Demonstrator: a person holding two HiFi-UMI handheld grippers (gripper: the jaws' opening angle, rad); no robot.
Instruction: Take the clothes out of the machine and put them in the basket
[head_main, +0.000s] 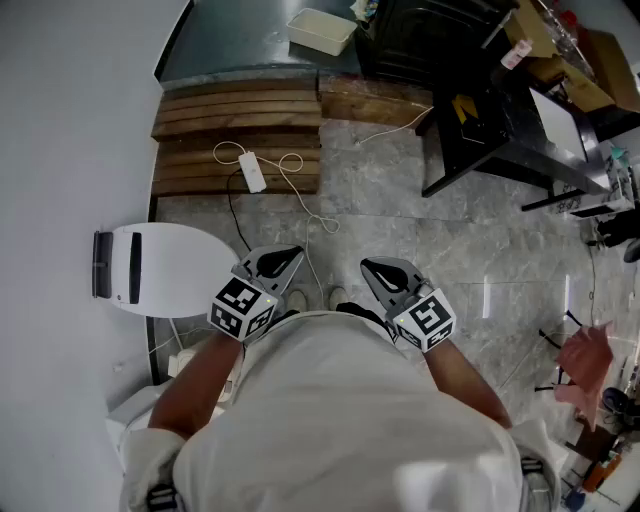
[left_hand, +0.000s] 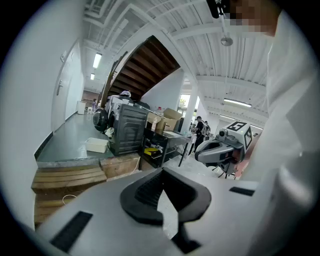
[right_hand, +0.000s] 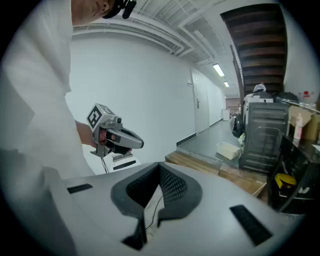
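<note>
**A:** What is nearest the camera?

**B:** A person in a white top, seen from above, holds the left gripper (head_main: 280, 260) and the right gripper (head_main: 385, 272) side by side over a grey stone floor (head_main: 420, 220). Each pair of jaws is pressed together with nothing between them.

**A:** And beyond them?

**B:** A white oval object (head_main: 150, 268) sits to the left. Farther on, a white power strip (head_main: 252, 172) and its cable lie on wooden pallets (head_main: 240, 110).

**A:** Where is the machine?

**B:** Well apart from both grippers, at the far edge. It is a dark boxy machine (head_main: 420, 35), with a white tub (head_main: 320, 30) just beside it on a raised grey platform (head_main: 230, 40). A black table (head_main: 520, 130) with cardboard boxes (head_main: 535, 30) stands to its right
</note>
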